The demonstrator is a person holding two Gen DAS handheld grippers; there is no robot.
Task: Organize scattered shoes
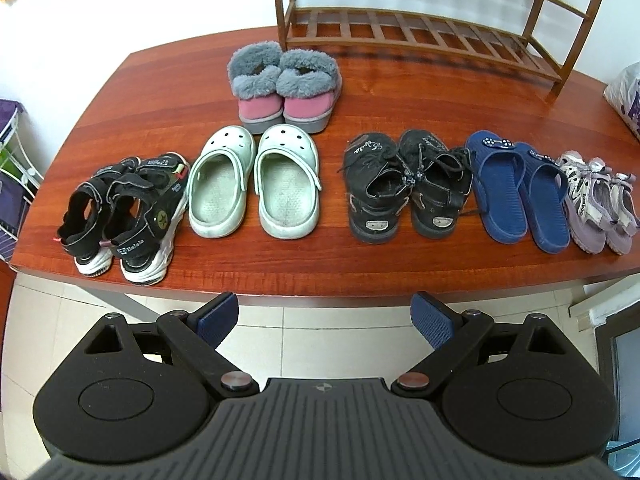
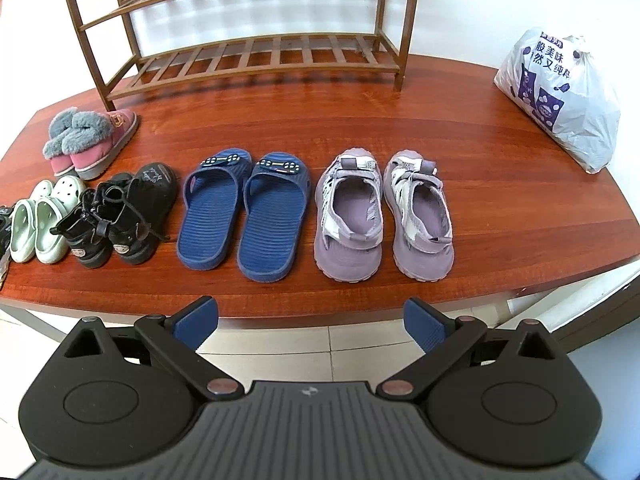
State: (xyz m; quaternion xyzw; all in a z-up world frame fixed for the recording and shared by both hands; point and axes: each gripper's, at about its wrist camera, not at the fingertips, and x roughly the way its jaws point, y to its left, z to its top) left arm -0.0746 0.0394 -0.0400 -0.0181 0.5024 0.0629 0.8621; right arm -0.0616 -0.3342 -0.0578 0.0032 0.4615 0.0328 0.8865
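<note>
Both grippers, left (image 1: 324,316) and right (image 2: 311,320), hang spread wide and empty off the near edge of a glossy wooden table (image 2: 500,208). Ribbed blue slides (image 2: 244,216), mesh lilac sandals (image 2: 386,216), laced black boots (image 1: 404,188), pale perforated clogs (image 1: 256,188) and strapped black sandals (image 1: 128,208) line up in pairs, fur-cuffed pink slippers (image 1: 286,88) behind, before a bare slatted wooden shoe rack (image 2: 256,56); a knotted plastic bag (image 2: 560,100) sits apart.

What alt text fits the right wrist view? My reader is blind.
The open right gripper hovers off the edge of a wooden table facing blue slippers and purple sandals; an empty shoe rack stands behind.
</note>
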